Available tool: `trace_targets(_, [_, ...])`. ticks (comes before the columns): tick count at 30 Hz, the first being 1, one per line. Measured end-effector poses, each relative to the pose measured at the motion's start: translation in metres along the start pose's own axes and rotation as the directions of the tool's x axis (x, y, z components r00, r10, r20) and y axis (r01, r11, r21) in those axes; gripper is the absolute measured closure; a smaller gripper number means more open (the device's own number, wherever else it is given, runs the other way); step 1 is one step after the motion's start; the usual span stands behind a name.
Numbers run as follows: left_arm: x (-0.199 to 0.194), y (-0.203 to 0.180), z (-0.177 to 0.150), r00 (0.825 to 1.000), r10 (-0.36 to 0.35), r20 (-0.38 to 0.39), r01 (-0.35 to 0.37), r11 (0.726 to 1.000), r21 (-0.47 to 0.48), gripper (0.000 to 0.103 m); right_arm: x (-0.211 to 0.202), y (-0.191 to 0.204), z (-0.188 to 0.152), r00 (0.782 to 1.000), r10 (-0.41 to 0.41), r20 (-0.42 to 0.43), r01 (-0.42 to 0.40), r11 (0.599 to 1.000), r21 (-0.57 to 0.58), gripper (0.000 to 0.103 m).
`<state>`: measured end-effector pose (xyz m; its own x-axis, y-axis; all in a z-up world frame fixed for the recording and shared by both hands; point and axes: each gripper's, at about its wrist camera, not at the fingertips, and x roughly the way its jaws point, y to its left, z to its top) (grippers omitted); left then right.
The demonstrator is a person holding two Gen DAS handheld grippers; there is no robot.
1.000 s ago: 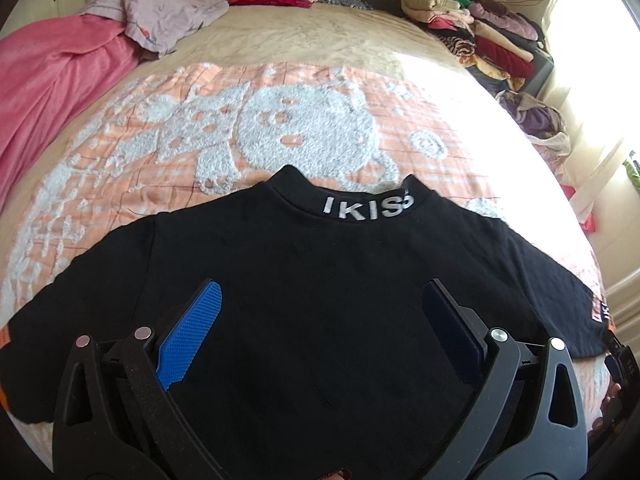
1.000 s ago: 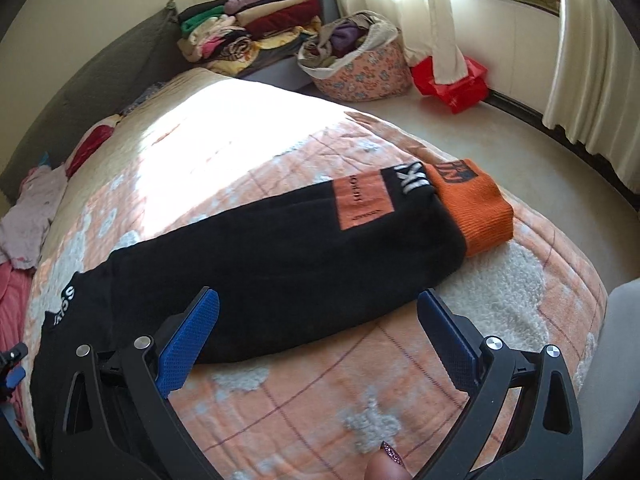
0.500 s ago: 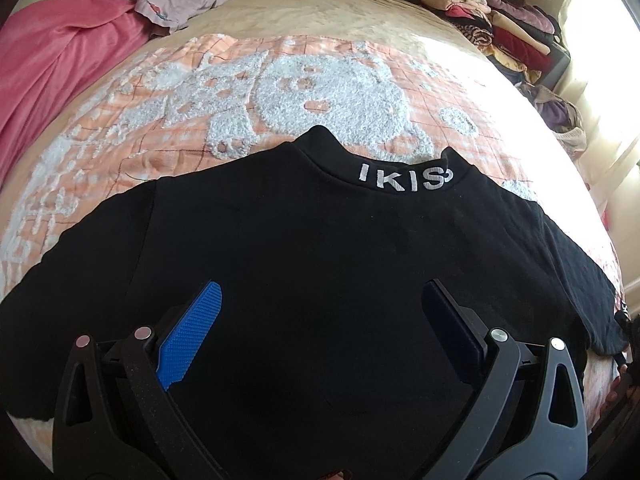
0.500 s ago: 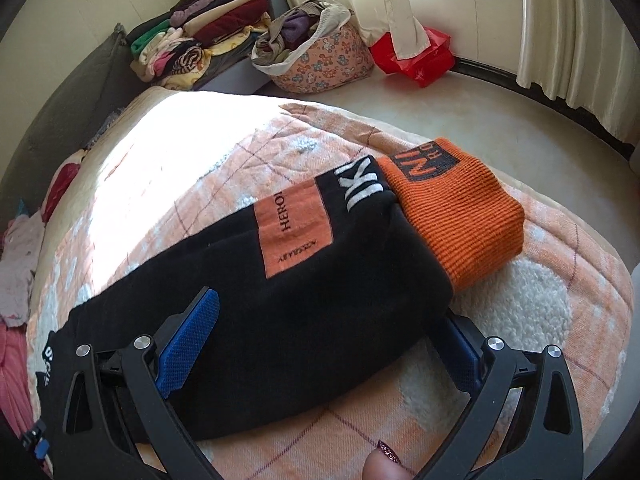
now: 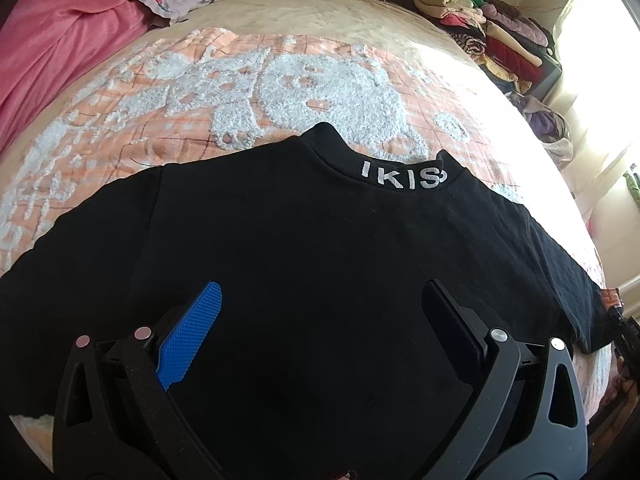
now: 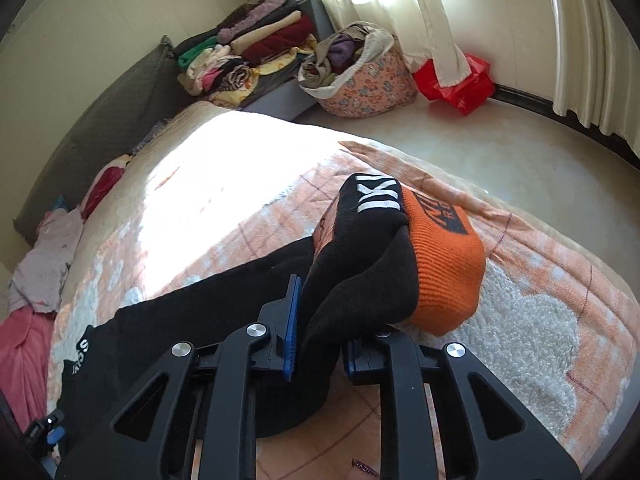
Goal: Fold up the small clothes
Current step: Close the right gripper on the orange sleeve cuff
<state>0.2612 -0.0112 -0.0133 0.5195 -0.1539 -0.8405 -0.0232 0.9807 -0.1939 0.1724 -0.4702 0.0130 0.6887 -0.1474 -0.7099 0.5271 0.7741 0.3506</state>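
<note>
Soft, light shirt — right gripper, jaws just closing, pinches its sleeve by the orange cuff at 1 o'clock; left gripper hovers spread over the body.

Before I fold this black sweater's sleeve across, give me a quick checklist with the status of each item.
1. Right gripper shut on the sleeve of the black sweater; jaws just closed: ok.
2. Orange ribbed cuff free beyond the pads: ok.
3. Left gripper open over the sweater body: ok.
4. Collar flat: ok.
5. Far sleeve smoothed out: cannot tell.
6. Peach patterned blanket bare beside the sweater: ok.
</note>
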Motion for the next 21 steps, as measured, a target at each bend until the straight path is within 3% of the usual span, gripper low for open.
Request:
trace_targets(9, [-0.015, 0.007, 0.001, 0.999, -0.026, 0.034, 0.026, 1.000, 0.002, 0.009, -0.044, 0.074, 0.000, 0.988, 0.149, 0.052, -0.140, 0.980, -0.144, 0.090])
trace_targets(15, [-0.027, 0.012, 0.005, 0.998, -0.035, 0.055, 0.035, 0.999, 0.001, 0.009, -0.062, 0.124, -0.007, 0.970, 0.242, 0.041, -0.227, 0.947, -0.227, 0.090])
trace_targets(21, [-0.035, 0.021, 0.007, 0.994, -0.094, 0.054, 0.095, 0.995, -0.019, 0.009, -0.072, 0.175, -0.023, 0.950, 0.314, 0.004, -0.298, 0.906, -0.301, 0.090])
